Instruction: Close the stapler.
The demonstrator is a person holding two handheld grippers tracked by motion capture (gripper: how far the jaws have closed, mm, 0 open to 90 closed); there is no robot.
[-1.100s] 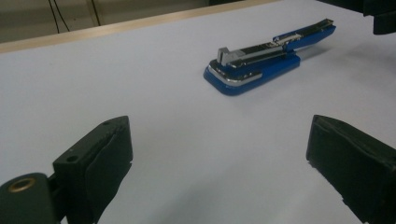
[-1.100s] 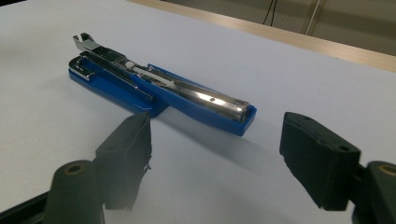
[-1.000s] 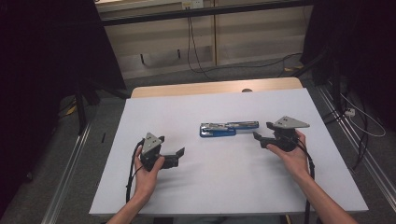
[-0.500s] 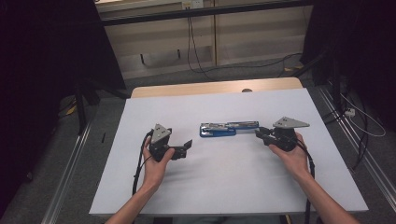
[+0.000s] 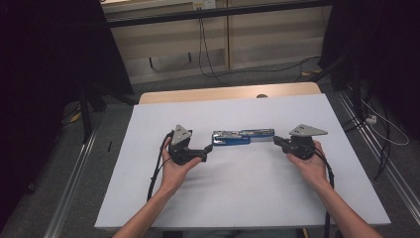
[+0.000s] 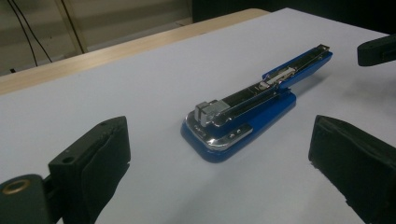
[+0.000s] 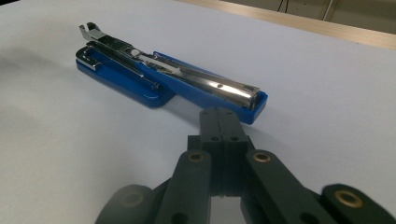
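Note:
A blue stapler, swung open flat with its chrome magazine showing, lies on the white tabletop between both grippers. My left gripper sits just left of it with its jaws wide apart. In the left gripper view the stapler's base end lies ahead of the left gripper, untouched. My right gripper is at the stapler's right end. Its jaws have just been closing and now meet with nothing between them, the right gripper tips just short of the stapler's blue tip.
A wooden strip runs along the table's far edge. Metal rails flank the table on the floor, and cables trail at the right. Dark curtains stand at both sides. White surface lies free in front of the stapler.
My left gripper has moved right and slightly away from the person, closer to the stapler. The right hand has stayed in place. The stapler has not moved.

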